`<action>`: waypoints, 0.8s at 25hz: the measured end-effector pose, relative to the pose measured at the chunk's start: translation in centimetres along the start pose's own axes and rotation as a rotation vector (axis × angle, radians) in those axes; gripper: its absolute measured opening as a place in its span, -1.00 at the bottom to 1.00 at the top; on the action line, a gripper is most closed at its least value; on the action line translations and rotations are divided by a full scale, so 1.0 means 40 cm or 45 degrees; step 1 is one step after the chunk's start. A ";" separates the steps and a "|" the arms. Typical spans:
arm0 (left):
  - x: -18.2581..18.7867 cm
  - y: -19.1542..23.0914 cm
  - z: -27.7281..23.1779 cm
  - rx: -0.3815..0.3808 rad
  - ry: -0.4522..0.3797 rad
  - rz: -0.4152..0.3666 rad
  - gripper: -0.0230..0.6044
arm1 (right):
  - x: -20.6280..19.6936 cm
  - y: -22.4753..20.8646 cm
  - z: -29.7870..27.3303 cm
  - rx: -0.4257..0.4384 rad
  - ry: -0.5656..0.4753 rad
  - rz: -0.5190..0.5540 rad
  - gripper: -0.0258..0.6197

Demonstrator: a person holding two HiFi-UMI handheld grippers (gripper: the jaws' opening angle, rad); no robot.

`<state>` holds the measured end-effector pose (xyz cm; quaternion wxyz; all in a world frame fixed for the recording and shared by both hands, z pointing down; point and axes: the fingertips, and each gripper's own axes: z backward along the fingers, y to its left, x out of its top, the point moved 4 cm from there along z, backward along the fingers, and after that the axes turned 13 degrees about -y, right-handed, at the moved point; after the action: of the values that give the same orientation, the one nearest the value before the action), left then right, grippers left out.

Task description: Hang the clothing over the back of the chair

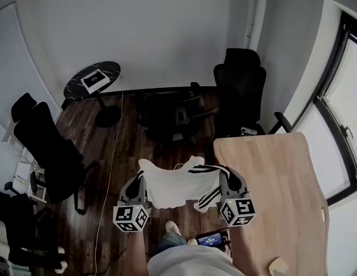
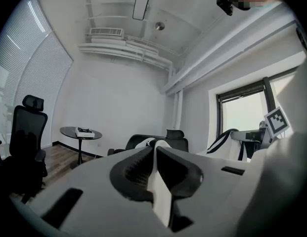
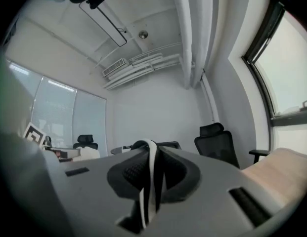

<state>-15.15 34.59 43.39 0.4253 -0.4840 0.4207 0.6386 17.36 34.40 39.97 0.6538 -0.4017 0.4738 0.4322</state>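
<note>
A white garment [image 1: 179,187] with black stripes hangs spread between my two grippers, above the wooden floor. My left gripper [image 1: 142,180] is shut on its left edge; in the left gripper view white cloth [image 2: 156,189] is pinched between the jaws. My right gripper [image 1: 226,176] is shut on the striped right edge, and that striped cloth [image 3: 150,181] shows between the jaws in the right gripper view. Both grippers point level. A low black chair [image 1: 168,117] stands a short way ahead of the garment, apart from it, and shows beyond the jaws as chair [image 2: 160,141].
A tall black office chair [image 1: 241,91] stands at the back right, another office chair [image 1: 49,148] at the left. A round dark table [image 1: 92,80] carries a flat box. A wooden desk [image 1: 281,183] runs along my right. A white cable [image 1: 112,165] lies on the floor.
</note>
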 end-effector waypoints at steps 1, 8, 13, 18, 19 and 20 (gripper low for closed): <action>0.003 -0.002 -0.005 -0.005 0.003 -0.004 -0.81 | 0.002 -0.001 -0.004 0.004 -0.005 -0.016 -0.83; 0.021 -0.017 -0.036 -0.014 -0.008 0.006 -0.80 | 0.026 -0.027 -0.038 0.019 -0.017 -0.018 -0.83; 0.013 0.002 -0.092 -0.004 -0.033 0.054 -0.80 | 0.021 -0.043 -0.094 0.040 -0.026 -0.021 -0.83; -0.022 0.033 -0.196 -0.012 -0.027 0.071 -0.80 | -0.014 -0.079 -0.179 0.044 0.002 -0.010 -0.83; -0.030 0.044 -0.221 -0.011 -0.028 0.076 -0.81 | -0.022 -0.085 -0.203 0.046 0.008 -0.011 -0.83; -0.036 0.056 -0.248 -0.012 -0.028 0.080 -0.80 | -0.030 -0.091 -0.230 0.047 0.012 -0.013 -0.83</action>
<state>-14.45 24.36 43.33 0.4072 -0.4655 0.4280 0.6591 18.10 24.48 39.47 0.6611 -0.3940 0.4827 0.4180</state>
